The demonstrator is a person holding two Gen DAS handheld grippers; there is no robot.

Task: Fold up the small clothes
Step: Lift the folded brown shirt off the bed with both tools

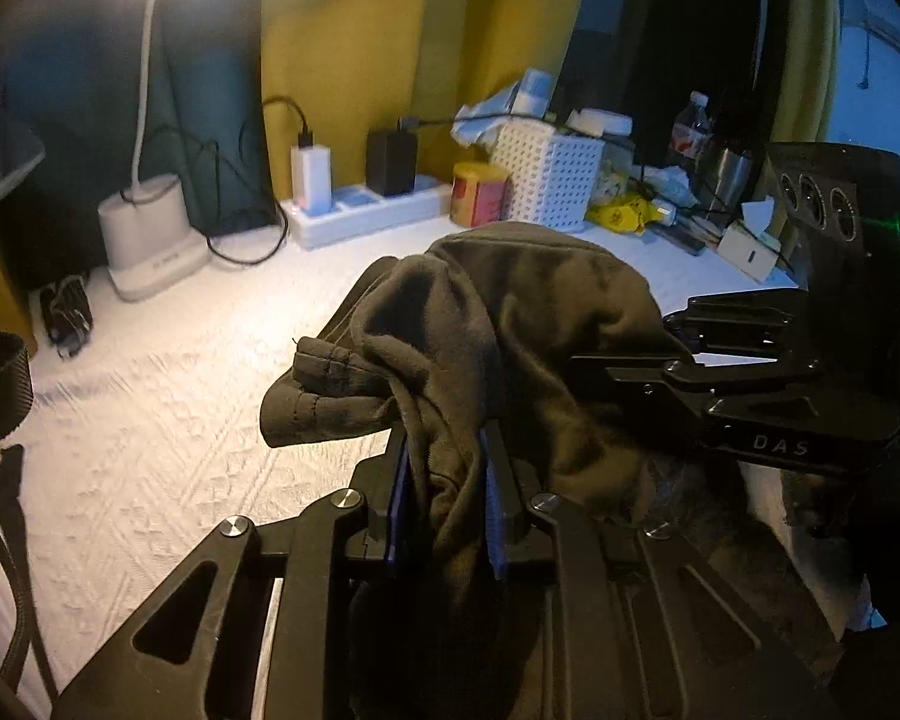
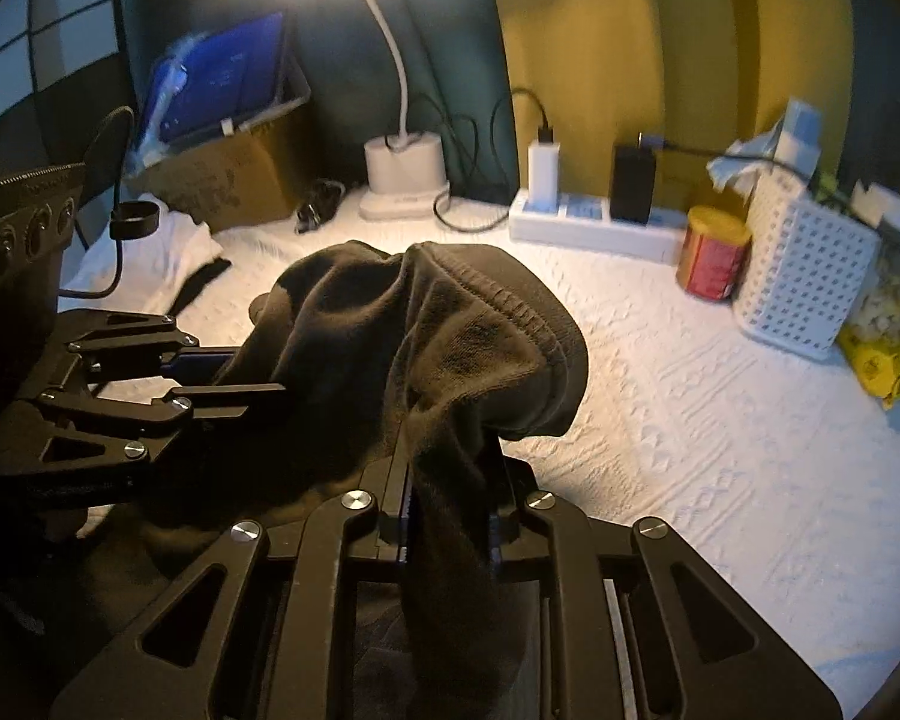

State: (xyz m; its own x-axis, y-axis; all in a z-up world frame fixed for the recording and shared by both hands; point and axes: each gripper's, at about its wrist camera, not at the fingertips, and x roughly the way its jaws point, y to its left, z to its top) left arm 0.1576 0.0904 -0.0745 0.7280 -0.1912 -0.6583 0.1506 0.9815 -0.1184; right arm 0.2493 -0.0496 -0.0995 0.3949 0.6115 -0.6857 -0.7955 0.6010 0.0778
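Note:
A small dark brown garment [image 1: 510, 324] hangs bunched between both grippers above the white textured cloth [image 1: 168, 420]. My left gripper [image 1: 447, 480] is shut on one bunched edge of it; the fabric drapes over the fingers and hides the tips. In the left wrist view the right gripper [image 1: 678, 360] reaches in from the right and bites the same garment. My right gripper [image 2: 450, 480] is shut on the garment [image 2: 450, 324], whose stitched hem folds over the top. The left gripper [image 2: 240, 378] comes in from the left there, its tips buried in the fabric.
At the back stand a white lamp base [image 1: 150, 240], a power strip with chargers [image 1: 366, 204], a yellow-red can [image 2: 711, 252] and a white perforated basket [image 2: 804, 276]. A cardboard box [image 2: 222, 174] and a white cloth [image 2: 174, 246] lie at the back left. Cables trail near the lamp.

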